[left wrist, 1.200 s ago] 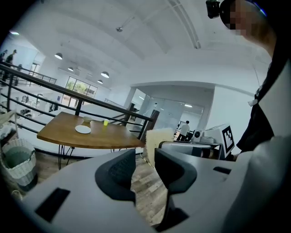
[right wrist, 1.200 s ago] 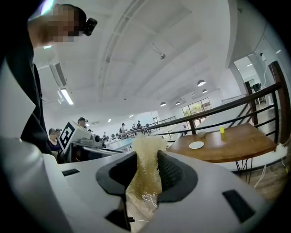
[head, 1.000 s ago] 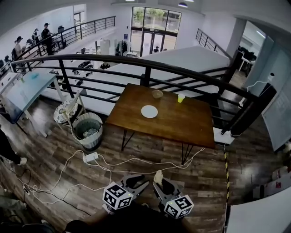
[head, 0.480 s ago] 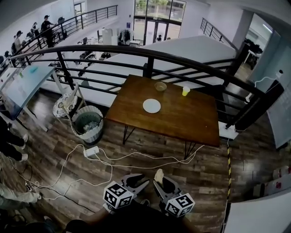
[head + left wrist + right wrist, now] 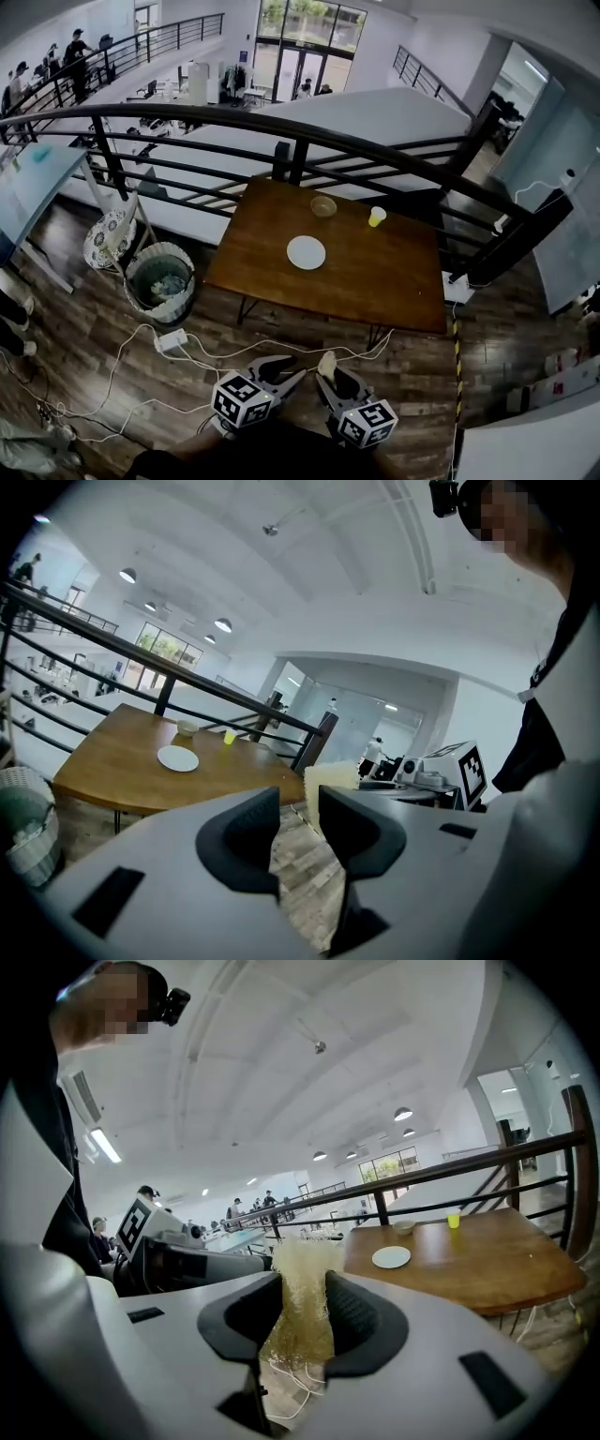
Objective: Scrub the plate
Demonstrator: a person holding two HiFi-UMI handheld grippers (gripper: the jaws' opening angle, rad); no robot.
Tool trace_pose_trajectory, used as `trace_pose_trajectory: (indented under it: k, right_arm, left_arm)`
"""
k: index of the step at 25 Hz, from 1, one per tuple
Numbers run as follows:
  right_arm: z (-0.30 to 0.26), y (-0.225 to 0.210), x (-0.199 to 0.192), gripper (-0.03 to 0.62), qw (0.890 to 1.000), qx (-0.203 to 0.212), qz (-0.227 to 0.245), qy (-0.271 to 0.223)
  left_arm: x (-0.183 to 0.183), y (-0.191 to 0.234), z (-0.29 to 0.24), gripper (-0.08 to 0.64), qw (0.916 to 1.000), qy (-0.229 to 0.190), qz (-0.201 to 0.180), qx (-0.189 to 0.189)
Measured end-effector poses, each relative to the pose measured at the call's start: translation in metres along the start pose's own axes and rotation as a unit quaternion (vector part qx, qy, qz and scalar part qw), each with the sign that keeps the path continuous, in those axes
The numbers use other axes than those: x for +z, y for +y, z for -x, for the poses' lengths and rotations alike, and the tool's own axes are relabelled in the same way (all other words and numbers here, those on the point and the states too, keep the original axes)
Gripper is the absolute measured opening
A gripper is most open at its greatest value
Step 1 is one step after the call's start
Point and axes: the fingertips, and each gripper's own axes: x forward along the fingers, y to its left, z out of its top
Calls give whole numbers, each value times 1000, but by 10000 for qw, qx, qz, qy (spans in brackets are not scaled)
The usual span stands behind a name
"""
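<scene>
Head view: white plate on wooden table, well apart from me; I judge scrubbing not begun.
Left gripper view: left gripper, jaws spread, nothing between.
Right gripper view: right gripper, jaws pinching yellowish scrubbing sponge; approach and scrub remain.

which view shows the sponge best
The right gripper view: the sponge sits clamped between the right hand-held gripper's jaws, its fibrous texture clear. The head view shows it only as a small pale tip above that gripper; the left gripper view catches a pale corner beyond its own jaws.
</scene>
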Motion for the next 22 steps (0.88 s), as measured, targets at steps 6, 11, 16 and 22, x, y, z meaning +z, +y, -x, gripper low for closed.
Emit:
trace_pose_trajectory:
  k: [6,11,16,22]
  right_arm:
    - [-57,0,15,149,9995,-227,-106,199]
    - [-77,-8,21,149,9987,-340,-180,331]
    - [-96,-24,25,149,9982,-373,-310,365]
    - [-141,-50,43,149,9983,-48,-496,303]
  left_arm:
    - [20,68,7,140,9998,-11,186,-109]
    - [26,101,3,140,9992,33,393,-77]
    - [38,120,-15,138,9987,50,481,-149]
    - [54,150,-35,137,9987,66,501,102]
